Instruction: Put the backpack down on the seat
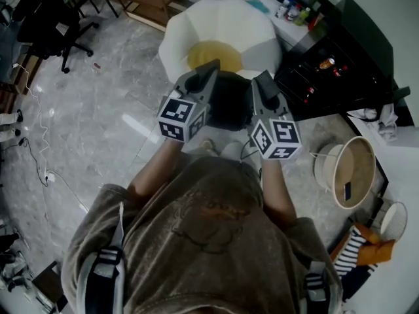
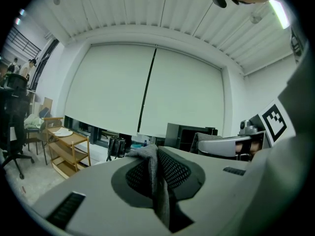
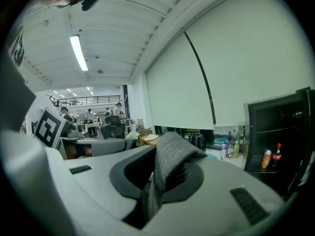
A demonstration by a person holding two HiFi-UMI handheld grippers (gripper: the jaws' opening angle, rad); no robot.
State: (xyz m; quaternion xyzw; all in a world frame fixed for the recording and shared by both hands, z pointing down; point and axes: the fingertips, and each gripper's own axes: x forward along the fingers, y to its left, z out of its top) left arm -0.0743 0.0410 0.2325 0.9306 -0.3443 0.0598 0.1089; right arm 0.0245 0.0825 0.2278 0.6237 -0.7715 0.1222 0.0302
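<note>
My left gripper and right gripper carry a black backpack between them, in front of a white tub chair with a yellow seat. In the head view the backpack sits at the centre of the frame. The left gripper is at its 9 o'clock and the right gripper at its 3 o'clock. The seat lies just past the bag at 12 o'clock, and the bag's far edge overlaps the cushion's near rim. I cannot tell from above whether the bag touches the cushion.

In the left gripper view my jaws are pressed together on a fold of grey strap, which stands up between the mesh-faced pads. In the right gripper view the jaws are likewise clamped on a second grey strap, which bunches out over the tips towards 12 o'clock.

A black cabinet holding bottles stands at 2 o'clock of the chair. A round basket rests on the marble floor at 4 o'clock. A wooden shelf trolley shows at 9 o'clock in the left gripper view.
</note>
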